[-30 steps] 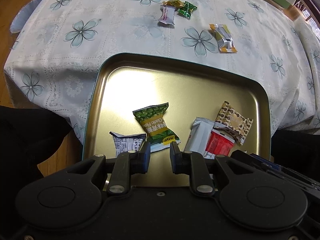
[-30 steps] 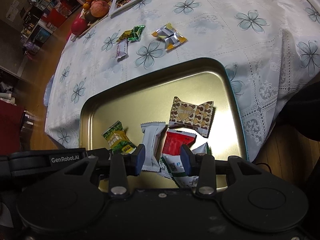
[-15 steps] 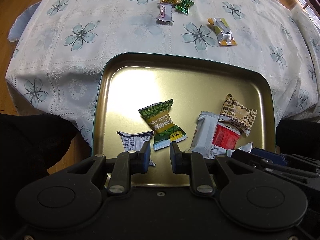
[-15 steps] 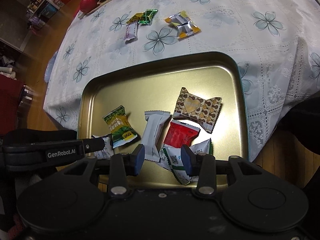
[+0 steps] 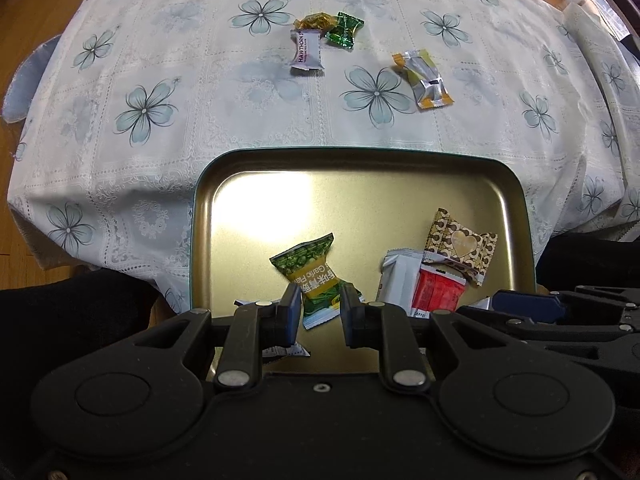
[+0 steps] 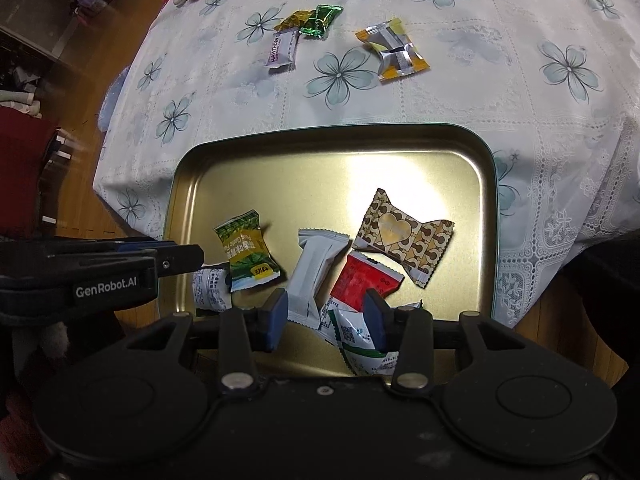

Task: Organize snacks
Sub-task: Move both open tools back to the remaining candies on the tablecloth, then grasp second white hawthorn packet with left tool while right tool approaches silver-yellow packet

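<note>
So there's a shallow metal tray (image 5: 360, 208) with rounded corners and a brushed gold inside, shiny enough that it throws a big glare patch, plus a thin teal edge around the rim. It sits at the near edge of a table under a white lacy tablecloth (image 5: 200, 92) printed with pale blue flowers.

Inside the tray is a crinkly green packet (image 5: 310, 270) with a yellow band, a plain white packet (image 6: 314, 268) with crimped ends, a glossy red packet (image 6: 366, 280), a brown-and-cream packet (image 6: 404, 236) with a gold heart and pinched bow-tie ends, a white packet with green print (image 6: 356, 336) at the near side, and a small white printed packet (image 6: 208, 290) on the left.

Out on the cloth, well apart from the tray, sit four more: a white hawthorn bar (image 5: 306, 50), a gold foil candy (image 5: 314, 22) touching a green foil candy (image 5: 344, 30), and off to the right a silver packet with orange ends (image 5: 424, 80).

Jaws: the left gripper (image 5: 319, 314) hangs over the tray's near left part, with only a narrow gap between its pads and nothing in it; the green packet just shows behind it. The right gripper (image 6: 326, 322) is over the near right part, its jaws opening, clearly wider, with nothing pinched. The white packet and the green-print one lie below that gap.
</note>
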Motion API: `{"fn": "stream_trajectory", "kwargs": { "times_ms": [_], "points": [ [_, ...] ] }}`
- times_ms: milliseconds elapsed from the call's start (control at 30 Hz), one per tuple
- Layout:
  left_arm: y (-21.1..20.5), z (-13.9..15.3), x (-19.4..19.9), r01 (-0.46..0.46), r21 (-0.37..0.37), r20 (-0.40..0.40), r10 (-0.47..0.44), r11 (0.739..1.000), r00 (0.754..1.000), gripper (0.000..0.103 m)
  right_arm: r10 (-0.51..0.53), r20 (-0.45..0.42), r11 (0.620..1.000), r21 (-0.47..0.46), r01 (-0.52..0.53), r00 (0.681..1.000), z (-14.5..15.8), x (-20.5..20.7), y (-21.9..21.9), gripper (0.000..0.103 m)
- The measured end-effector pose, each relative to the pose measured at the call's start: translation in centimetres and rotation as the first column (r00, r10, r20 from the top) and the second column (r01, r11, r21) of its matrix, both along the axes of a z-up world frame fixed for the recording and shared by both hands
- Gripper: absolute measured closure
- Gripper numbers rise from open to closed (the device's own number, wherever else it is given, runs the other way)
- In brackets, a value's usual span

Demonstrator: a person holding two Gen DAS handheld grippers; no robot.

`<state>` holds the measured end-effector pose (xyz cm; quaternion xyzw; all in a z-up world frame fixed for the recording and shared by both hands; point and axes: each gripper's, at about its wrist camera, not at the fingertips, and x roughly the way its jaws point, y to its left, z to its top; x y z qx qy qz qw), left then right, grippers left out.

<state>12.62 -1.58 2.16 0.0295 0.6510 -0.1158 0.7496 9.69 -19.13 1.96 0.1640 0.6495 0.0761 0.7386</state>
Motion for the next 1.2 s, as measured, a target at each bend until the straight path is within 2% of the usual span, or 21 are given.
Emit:
{"fn": "stream_trajectory", "kwargs": {
  "times_ms": [367,667,900,1200],
  "points": [
    [-0.5,1.6,3.4,0.028,0.023,0.045,-0.029,0.999,0.999,0.075,0.025,0.049,0.999,-0.036,-0.023,0.999,2.1,4.0,-1.3,0.058],
    [-1.1,2.2,6.9,0.02,0.025,0.079,-0.022,0.999,0.997,0.075,-0.012,0.112,0.997,-0.076,0.021,0.994,3.0,9.0,-2.9,0.057],
    [-1.7,1.8,10.0,-0.002,0.026,0.093,-0.001,1.0,0.996,0.075,-0.057,0.125,0.993,-0.099,0.069,0.991,2.3,13.0,-4.4,0.057],
    [-2.1,0.2,13.4,-0.038,0.028,0.08,0.036,0.999,0.996,0.075,-0.101,0.11,0.984,-0.134,0.115,0.989,-0.2,17.2,-5.9,0.057]
  ]
}}
